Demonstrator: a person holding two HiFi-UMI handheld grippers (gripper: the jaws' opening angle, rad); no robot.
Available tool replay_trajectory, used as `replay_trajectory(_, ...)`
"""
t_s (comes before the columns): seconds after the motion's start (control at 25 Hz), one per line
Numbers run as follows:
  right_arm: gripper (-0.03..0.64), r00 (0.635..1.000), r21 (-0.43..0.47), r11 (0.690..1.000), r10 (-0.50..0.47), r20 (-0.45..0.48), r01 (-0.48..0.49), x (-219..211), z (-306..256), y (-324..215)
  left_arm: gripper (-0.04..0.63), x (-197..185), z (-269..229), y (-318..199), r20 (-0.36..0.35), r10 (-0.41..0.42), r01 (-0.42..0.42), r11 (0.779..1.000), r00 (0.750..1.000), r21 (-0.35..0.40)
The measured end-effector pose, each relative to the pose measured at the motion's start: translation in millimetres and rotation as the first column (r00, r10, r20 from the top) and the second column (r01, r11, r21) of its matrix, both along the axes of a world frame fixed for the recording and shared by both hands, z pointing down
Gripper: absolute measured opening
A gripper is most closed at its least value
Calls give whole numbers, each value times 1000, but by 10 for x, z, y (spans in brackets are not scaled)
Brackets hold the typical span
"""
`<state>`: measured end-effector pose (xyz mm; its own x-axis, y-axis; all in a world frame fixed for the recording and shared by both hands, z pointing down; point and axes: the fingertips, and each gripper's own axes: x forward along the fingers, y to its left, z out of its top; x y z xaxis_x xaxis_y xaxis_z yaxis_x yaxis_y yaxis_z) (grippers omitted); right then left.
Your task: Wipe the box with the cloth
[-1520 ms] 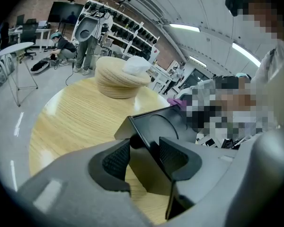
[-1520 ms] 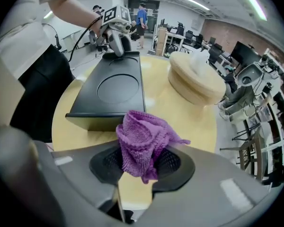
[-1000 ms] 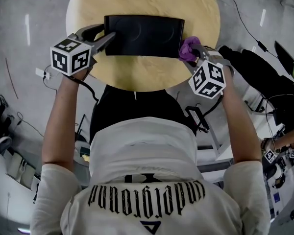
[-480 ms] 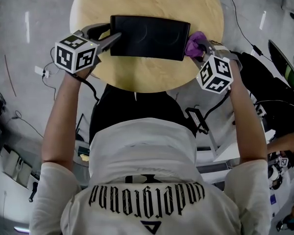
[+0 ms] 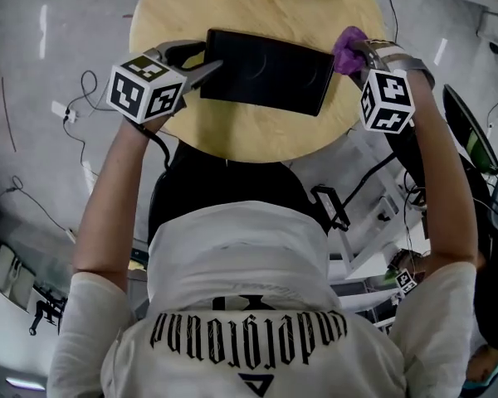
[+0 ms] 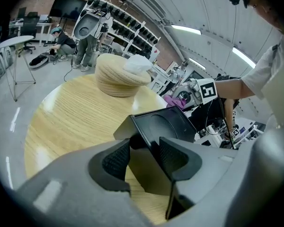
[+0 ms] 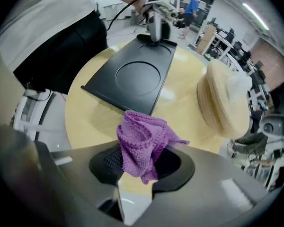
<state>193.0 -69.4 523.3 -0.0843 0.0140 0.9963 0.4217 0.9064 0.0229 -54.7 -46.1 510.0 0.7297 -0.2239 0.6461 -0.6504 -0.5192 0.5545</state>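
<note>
Two holds: box corner in left gripper, cloth in right gripper.

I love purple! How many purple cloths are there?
1. The cloth is pinched in the right gripper, beside the box's end. No other shows.

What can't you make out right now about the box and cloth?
Cloth contact: in the right gripper view the purple cloth overlaps the black box's near edge, hiding any gap; too small in the head view.
Box underside: faces the table in every view.
Gripped box corner: behind the left gripper's pads in its own view.
Right gripper: pad faces covered by the cloth.
</note>
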Motion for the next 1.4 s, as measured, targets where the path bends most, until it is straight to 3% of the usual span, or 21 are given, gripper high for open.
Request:
replay_trajectory(0.12,137,965,38,969,-240,-103,245,-25,-6,-90,210,-36,-28,-2,-5,1,-1,1000,1000,-1)
replay_trajectory(0.28,135,829,33,845,-515,-216,534,-136,-38,-202,210,-56,-71,1,-9,-4,4,1000,1000,-3)
replay_trajectory(0.4,134,729,-6,756,-633,-259,654,-217,-32,-243,212,-22,-86,8,-13,-9,9,1000,1000,2)
replay_trajectory(0.48,133,689,-23,718,-676,-263,695,-294,-49,-226,212,35,-112,39,-17,-9,9,1000,1000,7)
replay_trajectory(0.76,132,668,-4,680,-720,-187,733,-1000,-81,-90,213,200,-162,138,-20,6,-5,1000,1000,8)
replay_trajectory(1.12,133,613,82,608,-780,-125,790,-2017,-180,-97,215,193,-218,121,-39,4,-3,1000,999,7)
replay_trajectory(1.4,133,625,140,611,-775,-95,779,-2273,-231,-52,216,235,-240,178,-36,9,-9,1000,999,5)
